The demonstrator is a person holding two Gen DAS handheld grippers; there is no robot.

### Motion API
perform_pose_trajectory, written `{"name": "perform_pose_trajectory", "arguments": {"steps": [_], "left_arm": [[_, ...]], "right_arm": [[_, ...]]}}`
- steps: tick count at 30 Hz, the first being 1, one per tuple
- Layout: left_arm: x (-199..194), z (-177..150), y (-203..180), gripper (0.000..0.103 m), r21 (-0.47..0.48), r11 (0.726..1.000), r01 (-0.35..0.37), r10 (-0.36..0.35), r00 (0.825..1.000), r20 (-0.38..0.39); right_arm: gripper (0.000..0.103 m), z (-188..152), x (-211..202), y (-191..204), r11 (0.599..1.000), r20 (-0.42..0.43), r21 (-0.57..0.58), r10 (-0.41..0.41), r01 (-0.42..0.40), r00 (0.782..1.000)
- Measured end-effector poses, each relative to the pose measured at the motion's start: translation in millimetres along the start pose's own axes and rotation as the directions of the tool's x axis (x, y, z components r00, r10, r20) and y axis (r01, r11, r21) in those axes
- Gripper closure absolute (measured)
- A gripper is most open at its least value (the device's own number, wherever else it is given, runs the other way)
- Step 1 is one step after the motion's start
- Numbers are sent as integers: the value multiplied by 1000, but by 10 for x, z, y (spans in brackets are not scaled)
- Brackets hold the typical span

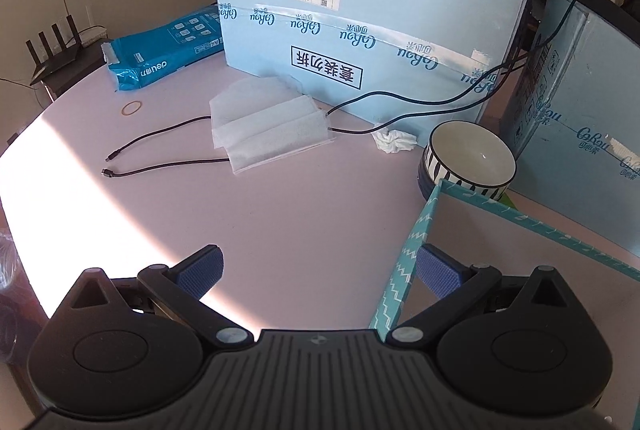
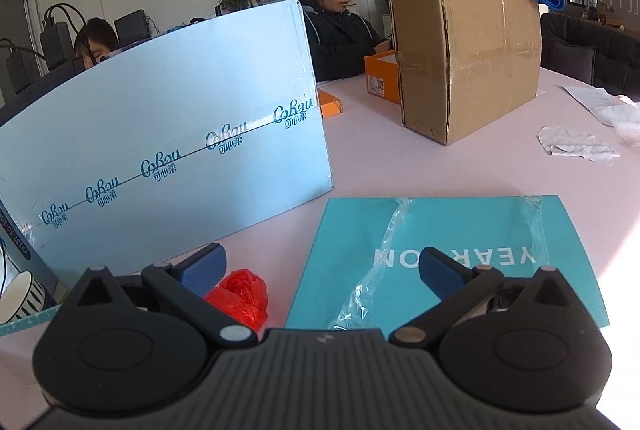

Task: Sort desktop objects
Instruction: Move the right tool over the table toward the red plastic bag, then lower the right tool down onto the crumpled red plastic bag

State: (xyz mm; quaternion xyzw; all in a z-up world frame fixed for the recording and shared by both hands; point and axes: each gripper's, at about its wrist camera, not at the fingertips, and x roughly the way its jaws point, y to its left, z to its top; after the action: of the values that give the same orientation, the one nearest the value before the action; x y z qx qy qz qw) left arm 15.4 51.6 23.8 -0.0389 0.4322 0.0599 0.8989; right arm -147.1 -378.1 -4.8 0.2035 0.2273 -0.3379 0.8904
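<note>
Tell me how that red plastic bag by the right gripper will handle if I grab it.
The red plastic bag looks crumpled and thin, so it will probably squash between the fingers rather than hold its shape. It seems very light, likely to slide on the smooth table if nudged. Its glossy film may slip from a shallow pinch.

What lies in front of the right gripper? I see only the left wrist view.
Observer: A crumpled red plastic bag lies between the open fingers of the right gripper, close to its left finger.
Operator: Is there anything else under that gripper?
Observer: Yes, a teal sheet lies flat on the table, with a strip of clear wrap on it.
Operator: And farther back?
Observer: A brown cardboard box stands upright behind the sheet, apart from it.
</note>
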Motion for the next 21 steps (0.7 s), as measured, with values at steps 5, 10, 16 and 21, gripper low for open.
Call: {"name": "perform_pose_trajectory", "arguments": {"steps": [5, 10, 16, 21], "left_arm": [[1, -30, -135, 0, 34, 999, 7, -7, 1000, -7], [-3, -66, -212, 0, 58, 998, 12, -11, 1000, -10], [-1, -89, -240, 0, 70, 998, 4, -3, 1000, -14], [24, -110, -221, 0, 70, 997, -11, 12, 1000, -18]], "right_arm": [[0, 23, -41, 162, 994, 23, -103, 37, -35, 999], [0, 27, -100, 250, 989, 45, -144, 50, -44, 998], [0, 33, 2, 348, 978, -17, -207, -4, 0, 1000], [0, -16, 96, 248, 988, -77, -144, 54, -64, 996]]}}
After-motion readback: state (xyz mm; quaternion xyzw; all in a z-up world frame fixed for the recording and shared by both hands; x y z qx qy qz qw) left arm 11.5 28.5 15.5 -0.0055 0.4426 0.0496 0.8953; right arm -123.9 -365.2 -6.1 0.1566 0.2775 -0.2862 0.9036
